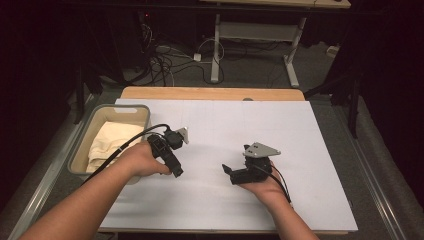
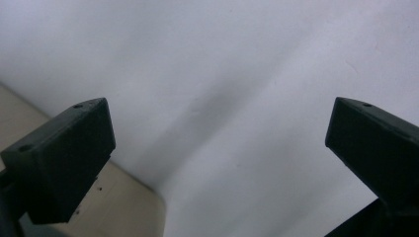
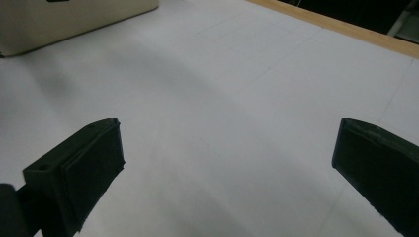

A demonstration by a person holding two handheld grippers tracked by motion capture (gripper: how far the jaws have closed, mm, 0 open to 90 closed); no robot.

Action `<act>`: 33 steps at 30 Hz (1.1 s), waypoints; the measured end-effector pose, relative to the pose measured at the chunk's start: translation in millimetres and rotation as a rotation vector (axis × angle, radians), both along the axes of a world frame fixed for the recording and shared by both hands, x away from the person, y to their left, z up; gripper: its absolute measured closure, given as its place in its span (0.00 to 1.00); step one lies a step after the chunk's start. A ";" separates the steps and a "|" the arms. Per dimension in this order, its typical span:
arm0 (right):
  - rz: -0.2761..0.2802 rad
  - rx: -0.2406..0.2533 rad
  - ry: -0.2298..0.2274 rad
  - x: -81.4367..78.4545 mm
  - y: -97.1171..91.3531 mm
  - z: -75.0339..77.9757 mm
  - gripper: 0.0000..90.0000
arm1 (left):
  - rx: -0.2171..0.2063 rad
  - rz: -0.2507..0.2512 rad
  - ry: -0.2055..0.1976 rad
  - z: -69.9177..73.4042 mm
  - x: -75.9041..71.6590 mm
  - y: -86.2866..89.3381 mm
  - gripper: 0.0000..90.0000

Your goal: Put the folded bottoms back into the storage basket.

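The cloth lies crumpled in the bin at the table's left edge, cream-coloured and bunched toward the near and left walls; nothing grips or touches it. The bin is grey-rimmed with pale walls, and in the right gripper view one pale wall of it shows at the top left.

The left gripper is just beside the bin's right wall, held in the left hand above the white sheet; it points toward the person's side and a little right; its cable loops back over the bin's near corner; in the left gripper view its jaws stand wide apart with nothing between them, over the white sheet, with a pale rounded surface at the lower left.

The right gripper is well apart from the bin, near the middle of the sheet, resting in the upturned right hand; it points left toward the other gripper; the grey plate sits on top; in the right gripper view its jaws are likewise wide apart and hold nothing, bare sheet between them.

The wooden table edge shows beyond the sheet; cables lie on the floor behind.
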State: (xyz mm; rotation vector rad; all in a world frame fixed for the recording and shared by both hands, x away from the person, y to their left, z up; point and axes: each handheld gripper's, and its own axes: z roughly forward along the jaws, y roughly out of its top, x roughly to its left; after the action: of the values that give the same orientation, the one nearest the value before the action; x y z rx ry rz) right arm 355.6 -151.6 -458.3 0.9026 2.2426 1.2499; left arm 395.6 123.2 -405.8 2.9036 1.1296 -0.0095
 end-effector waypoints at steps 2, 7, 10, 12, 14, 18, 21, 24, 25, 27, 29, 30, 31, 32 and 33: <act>-0.012 -0.001 -0.002 -4.5 -6.8 -3.5 0.01 | -0.008 -0.008 -0.002 -4.7 0.0 -3.3 0.00; -0.034 0.011 -0.005 -15.7 -20.7 -11.2 0.01 | -0.008 -0.033 -0.003 -17.7 -0.1 -10.0 0.00; -0.051 0.004 -0.015 -23.8 -30.3 -15.0 0.01 | -0.013 -0.042 0.000 -26.7 -1.0 -13.7 0.00; -0.061 -0.003 -0.027 -28.4 -36.3 -16.8 0.01 | -0.009 -0.051 0.003 -32.8 -1.8 -16.1 0.00; -0.069 -0.006 -0.037 -32.6 -41.4 -17.9 0.01 | -0.009 -0.055 0.009 -38.2 -2.5 -18.0 0.00; -0.083 0.002 -0.044 -39.5 -51.8 -20.2 0.01 | -0.013 -0.060 0.007 -45.9 -3.7 -20.2 0.00; -0.092 0.017 -0.039 -42.1 -58.3 -22.8 0.01 | -0.031 -0.068 -0.002 -49.8 -5.1 -21.9 0.00; -0.094 0.015 -0.038 -43.9 -61.0 -24.8 0.01 | -0.051 -0.079 -0.017 -51.3 -6.0 -23.4 0.00; -0.094 0.019 -0.040 -44.5 -61.4 -24.6 0.01 | -0.072 -0.077 -0.022 -51.6 -6.5 -23.8 0.00; -0.096 0.027 -0.039 -45.2 -62.2 -23.7 0.01 | -0.093 -0.080 -0.036 -51.7 -7.2 -24.2 0.00; -0.096 0.032 -0.039 -46.0 -62.6 -22.9 0.01 | -0.128 -0.080 -0.060 -50.9 -8.5 -23.9 0.00; -0.096 0.036 -0.043 -46.3 -62.9 -22.6 0.01 | -0.150 -0.082 -0.073 -50.5 -9.5 -23.7 0.00; -0.097 0.040 -0.042 -46.7 -63.2 -22.3 0.01 | -0.178 -0.085 -0.087 -50.3 -10.9 -23.3 0.00; -0.097 0.045 -0.043 -46.9 -63.7 -21.8 0.01 | -0.197 -0.085 -0.094 -50.6 -11.6 -22.9 0.00; -0.097 0.048 -0.043 -47.1 -64.0 -21.5 0.01 | -0.226 -0.081 -0.105 -51.2 -12.8 -22.1 0.00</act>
State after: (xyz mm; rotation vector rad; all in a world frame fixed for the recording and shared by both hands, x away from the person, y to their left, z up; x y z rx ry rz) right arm 308.5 -215.6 -479.7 0.9812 2.1176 1.2718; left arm 382.8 101.0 -457.1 2.7131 0.9286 0.0130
